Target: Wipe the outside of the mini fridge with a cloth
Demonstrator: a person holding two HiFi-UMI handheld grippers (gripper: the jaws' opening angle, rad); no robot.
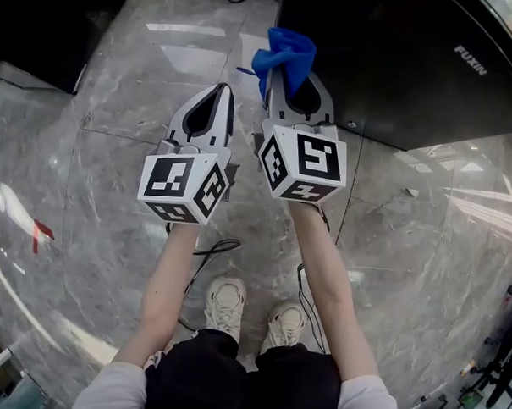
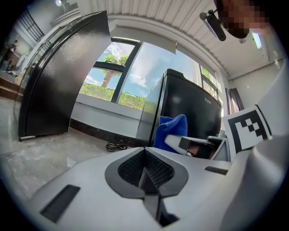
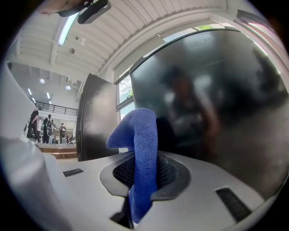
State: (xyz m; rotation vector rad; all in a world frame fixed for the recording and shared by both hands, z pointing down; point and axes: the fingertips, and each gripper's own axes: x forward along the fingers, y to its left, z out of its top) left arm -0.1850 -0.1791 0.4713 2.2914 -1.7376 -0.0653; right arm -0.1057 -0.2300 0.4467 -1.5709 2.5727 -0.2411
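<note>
Now my right gripper [image 1: 288,80] pinches the blue cloth [image 1: 285,50] by the mini fridge [image 1: 389,70], at its near corner, maybe touching. My left gripper [image 1: 220,92] is closed, holding nothing. Rubbing hard could pull the cloth out.

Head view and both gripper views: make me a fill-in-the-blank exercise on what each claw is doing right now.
1. The right claw is shut on a cloth whose colour is ____.
2. The left claw is shut and holds ____.
3. The black fridge just ahead of the cloth carries the brand word ____.
Missing words: blue; nothing; FUXIN.
</note>
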